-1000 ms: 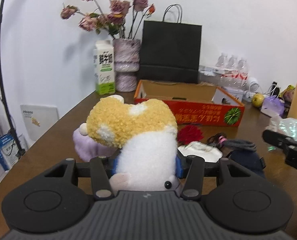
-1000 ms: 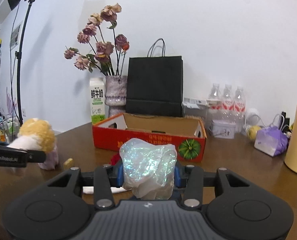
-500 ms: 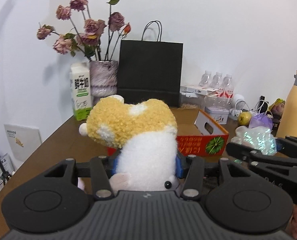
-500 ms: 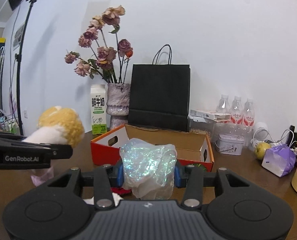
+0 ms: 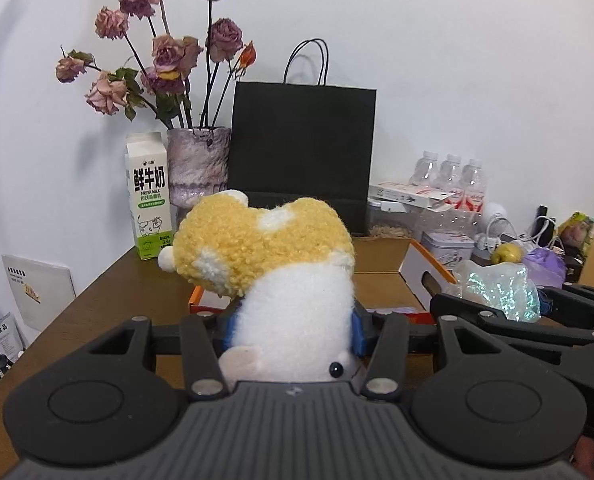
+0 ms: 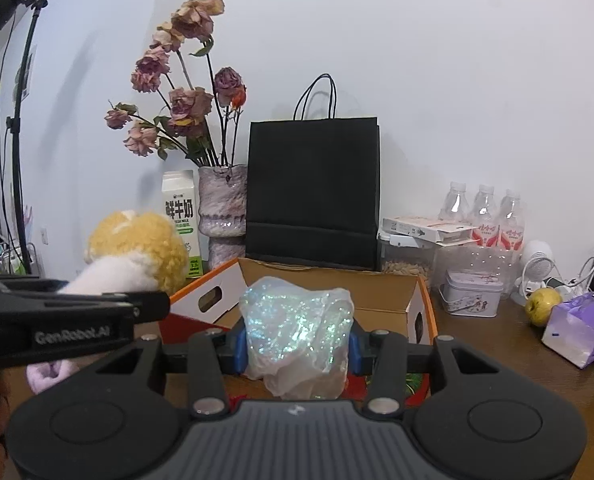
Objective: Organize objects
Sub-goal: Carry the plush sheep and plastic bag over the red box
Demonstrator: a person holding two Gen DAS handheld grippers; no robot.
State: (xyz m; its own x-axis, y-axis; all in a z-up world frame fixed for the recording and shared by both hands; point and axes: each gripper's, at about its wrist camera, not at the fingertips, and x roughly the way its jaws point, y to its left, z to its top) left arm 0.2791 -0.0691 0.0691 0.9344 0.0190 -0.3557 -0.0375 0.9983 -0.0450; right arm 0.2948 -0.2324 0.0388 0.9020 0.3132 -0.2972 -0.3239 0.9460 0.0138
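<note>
We carry both loads above the orange cardboard box (image 6: 377,284): left gripper (image 5: 293,326) clamped on the plush toy (image 5: 273,264), right gripper (image 6: 295,346) on the iridescent bag (image 6: 297,320) (crinkly, light). Next, lower each and part the fingers.

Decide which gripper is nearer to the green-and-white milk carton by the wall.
Left. The left gripper, clamping the yellow-and-white plush toy, is closer to the green-and-white milk carton; the right gripper, holding the iridescent plastic wrapper, sits farther right.
</note>
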